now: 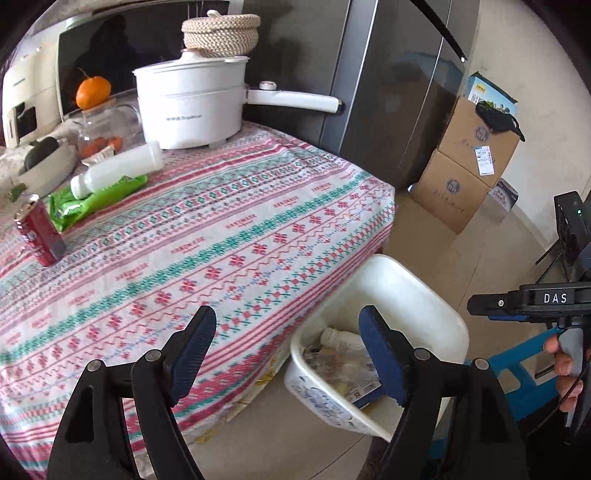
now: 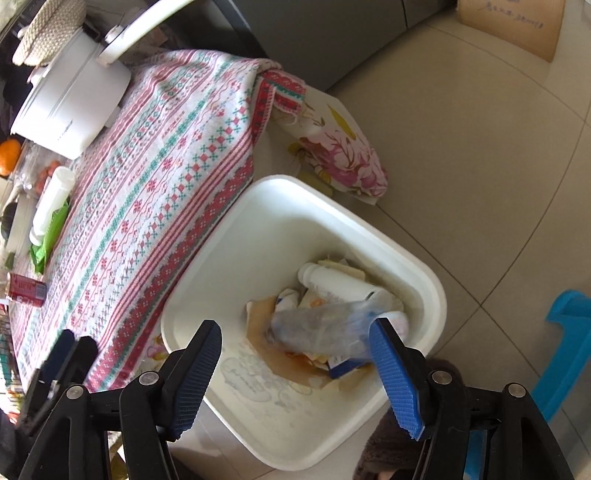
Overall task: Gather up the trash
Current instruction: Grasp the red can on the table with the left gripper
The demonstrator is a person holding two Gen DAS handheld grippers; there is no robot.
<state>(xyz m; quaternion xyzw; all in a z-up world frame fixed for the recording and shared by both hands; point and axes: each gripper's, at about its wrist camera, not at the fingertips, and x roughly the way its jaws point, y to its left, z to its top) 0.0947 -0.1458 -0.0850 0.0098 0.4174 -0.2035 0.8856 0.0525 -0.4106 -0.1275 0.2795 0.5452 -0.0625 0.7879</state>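
My left gripper [image 1: 288, 317] is open and empty, over the near edge of the patterned tablecloth [image 1: 240, 229] and the white bin [image 1: 417, 291] on the floor beside it. On the table's left side stand a red can [image 1: 38, 236], a lying white bottle [image 1: 118, 170] and a green wrapper [image 1: 92, 199]. My right gripper [image 2: 295, 326] hangs open above the bin [image 2: 436, 295]. A blurred clear plastic bottle [image 2: 317, 328] lies between its fingers, by the right pad, with the left pad well away from it. A white bottle [image 2: 336, 282] and paper scraps lie in the bin.
A white electric pot [image 1: 192, 103] with a woven basket [image 1: 221, 29] on top stands at the table's back, by an orange [image 1: 92, 92] and a glass jar. Cardboard boxes [image 1: 472, 147] stand by the grey fridge [image 1: 388, 92]. A blue stool [image 2: 569, 350] is right of the bin.
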